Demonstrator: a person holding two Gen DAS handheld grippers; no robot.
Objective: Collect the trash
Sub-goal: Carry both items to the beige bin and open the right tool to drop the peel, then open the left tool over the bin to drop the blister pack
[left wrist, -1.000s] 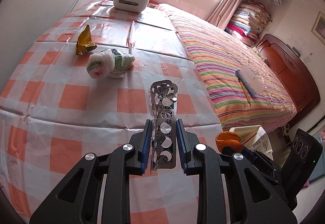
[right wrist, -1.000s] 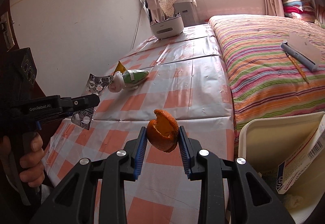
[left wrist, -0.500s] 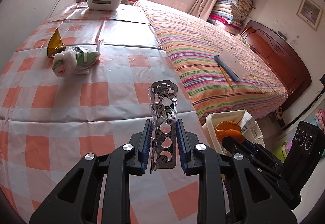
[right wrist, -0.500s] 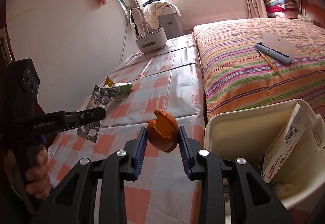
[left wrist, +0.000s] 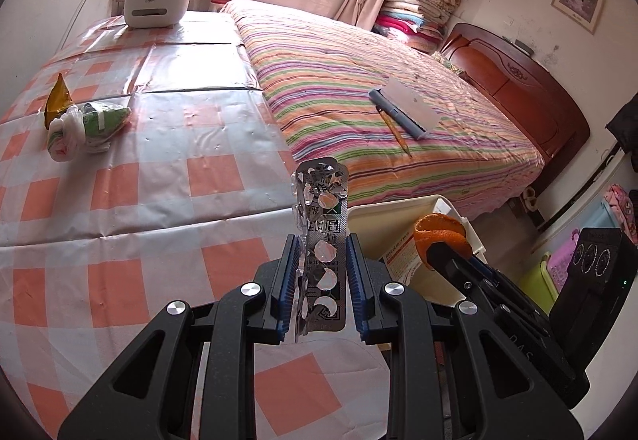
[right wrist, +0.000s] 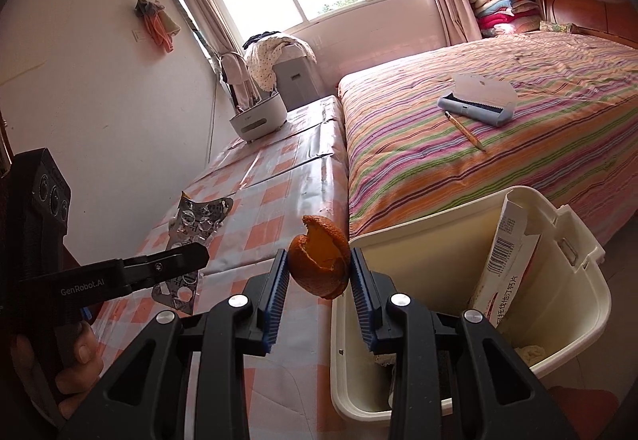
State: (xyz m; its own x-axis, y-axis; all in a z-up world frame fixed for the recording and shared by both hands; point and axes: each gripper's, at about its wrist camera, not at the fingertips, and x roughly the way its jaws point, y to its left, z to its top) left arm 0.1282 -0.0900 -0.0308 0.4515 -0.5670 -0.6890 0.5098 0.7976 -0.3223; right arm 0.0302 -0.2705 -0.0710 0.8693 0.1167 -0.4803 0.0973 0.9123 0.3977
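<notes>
Two grippers are both loaded as we are swinging away from the table toward the bin. Our left gripper (left wrist: 321, 282) is clamping an emptied pill strip (left wrist: 322, 236) upright between its pads, and our right gripper (right wrist: 319, 280) is pinching a piece of orange peel (right wrist: 319, 260). Over the last second both have been travelling from above the middle of the checked table (left wrist: 139, 177) out to its near right corner, so the cream bin (right wrist: 590, 280) is now filling the right side of the right wrist view. The peel is hanging just at the bin's left rim, not yet clearly over the opening; the pill strip is trailing, near the table's edge. Inside the bin a folded medicine box (right wrist: 506, 252) is leaning against the far wall. We are judging that release of the peel is close, with the strip to follow. Back on the table near its left edge, a wad of plastic bag (left wrist: 85, 123) and a yellow wrapper (left wrist: 56, 101) are lying together, waiting for another trip. On the bed (left wrist: 359, 81) a lint brush (left wrist: 402, 109) and a pencil (left wrist: 394, 131) are lying side by side.
</notes>
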